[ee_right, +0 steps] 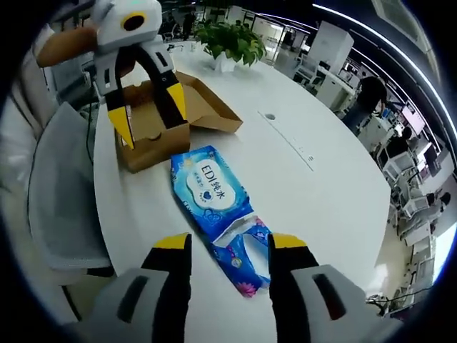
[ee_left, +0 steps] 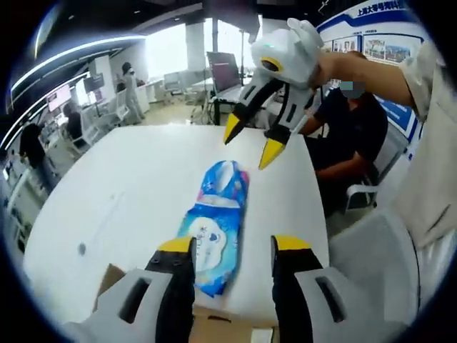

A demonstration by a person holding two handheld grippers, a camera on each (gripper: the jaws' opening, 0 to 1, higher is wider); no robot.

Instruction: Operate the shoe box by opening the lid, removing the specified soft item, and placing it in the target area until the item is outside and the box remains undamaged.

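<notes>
Wipes pack (ee_left: 215,227) near table edge (ee_left: 319,214)

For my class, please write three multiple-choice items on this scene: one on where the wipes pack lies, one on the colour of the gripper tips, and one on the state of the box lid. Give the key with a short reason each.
1. Where does the wipes pack lie?
A. Inside the box
B. On the white table, beside the box
C. On a chair

2. What colour are the tips of the left gripper and right gripper?
A. Red
B. Green
C. Yellow

3. What state is the lid of the box in?
A. Open
B. Closed
C. Taped shut

Key:
1 B: in the right gripper view the pack rests flat on the table, just clear of the box.
2 C: both grippers show yellow tips on black jaws.
3 A: the cardboard flap lies folded back behind the box.
</notes>
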